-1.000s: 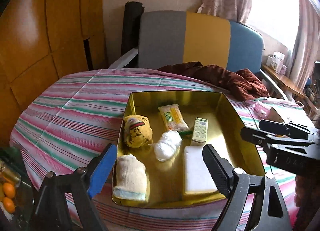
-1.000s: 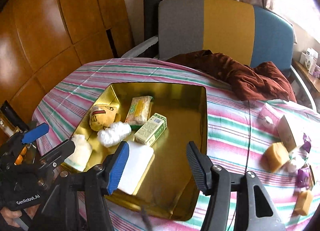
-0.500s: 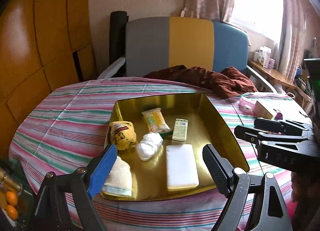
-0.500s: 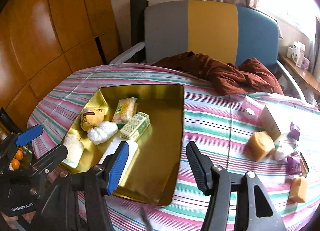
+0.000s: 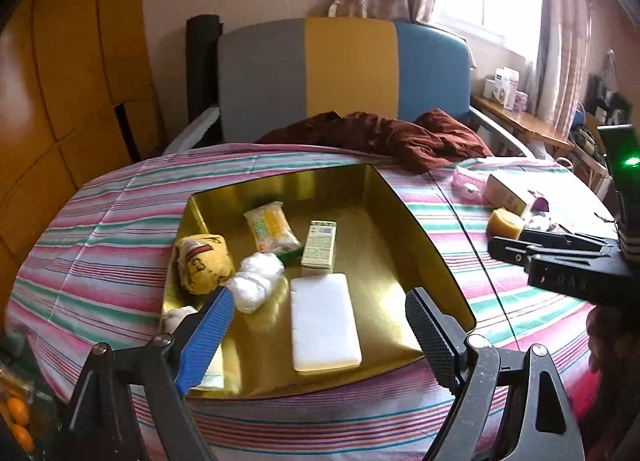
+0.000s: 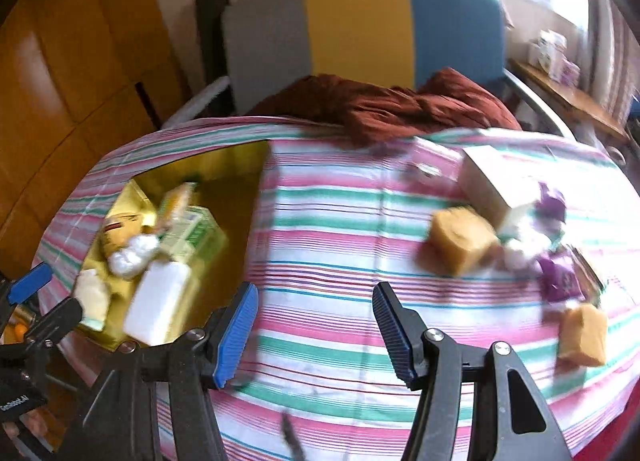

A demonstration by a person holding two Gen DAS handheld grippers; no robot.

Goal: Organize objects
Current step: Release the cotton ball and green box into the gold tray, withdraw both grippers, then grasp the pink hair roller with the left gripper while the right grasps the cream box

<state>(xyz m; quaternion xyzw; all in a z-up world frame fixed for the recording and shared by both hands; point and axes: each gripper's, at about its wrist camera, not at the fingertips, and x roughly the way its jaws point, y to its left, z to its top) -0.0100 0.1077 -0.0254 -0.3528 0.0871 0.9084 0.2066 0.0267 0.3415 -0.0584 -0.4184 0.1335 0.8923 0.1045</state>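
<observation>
A gold tray point(image 5: 424, 237) point(image 6: 236, 165) lies on the striped cloth and holds a white flat block point(image 5: 324, 327), a small green carton point(image 5: 319, 247), a snack packet point(image 5: 272, 227), a white wad point(image 5: 256, 281) and a yellow pouch point(image 5: 204, 263). My left gripper point(image 5: 320, 335) hovers open over the tray's near edge, nothing between its fingers. My right gripper point(image 6: 314, 327) hangs open and empty above bare cloth right of the tray. Loose items lie further right: a tan block point(image 6: 462, 241), a white box point(image 6: 490, 177), purple packets point(image 6: 560, 277), another tan block point(image 6: 584, 335).
A dark red cloth point(image 5: 384, 137) lies bunched at the table's far edge before a grey, yellow and blue chair point(image 5: 348, 73). Wooden panels point(image 5: 68, 81) stand at the left. A side shelf point(image 5: 520, 121) with boxes stands at the right. Oranges point(image 5: 18, 417) show low left.
Both views have swung right. My right gripper moved off the tray to the bare cloth toward the loose items. My left gripper shifted slightly, still over the tray's near edge.
</observation>
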